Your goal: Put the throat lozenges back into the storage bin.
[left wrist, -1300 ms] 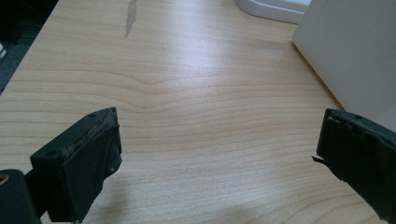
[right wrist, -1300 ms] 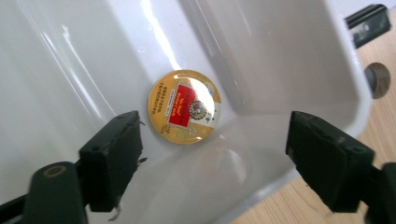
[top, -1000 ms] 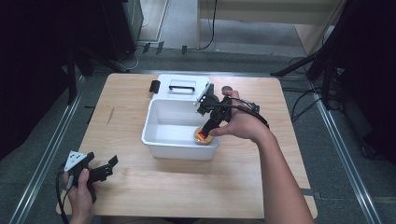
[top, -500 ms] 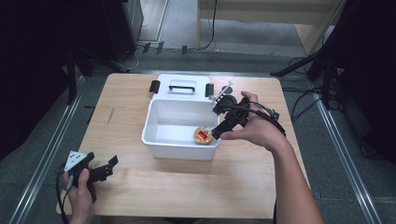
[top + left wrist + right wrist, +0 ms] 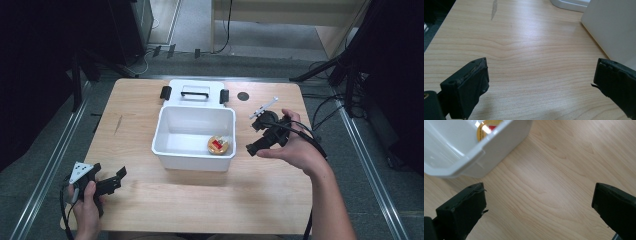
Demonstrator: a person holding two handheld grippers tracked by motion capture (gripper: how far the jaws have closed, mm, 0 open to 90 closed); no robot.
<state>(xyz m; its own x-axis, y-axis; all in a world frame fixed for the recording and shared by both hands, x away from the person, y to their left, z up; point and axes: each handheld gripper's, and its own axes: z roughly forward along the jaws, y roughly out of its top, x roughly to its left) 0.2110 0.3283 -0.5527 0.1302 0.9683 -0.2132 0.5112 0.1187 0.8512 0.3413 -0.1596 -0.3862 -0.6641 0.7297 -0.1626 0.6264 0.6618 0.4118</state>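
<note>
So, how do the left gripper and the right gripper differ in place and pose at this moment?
The left gripper sits low at the near left corner of the table, far from the white bin; the right gripper is held just beside the bin's right wall. The left one carries a grey three-cornered plate on top; on the right one none is visible. Both have open jaws with nothing between them.

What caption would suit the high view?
Open right gripper beside a white bin holding a small round item.

Bright overhead light, glare on the table (image 5: 529, 37), dark surroundings, soft blur.
</note>
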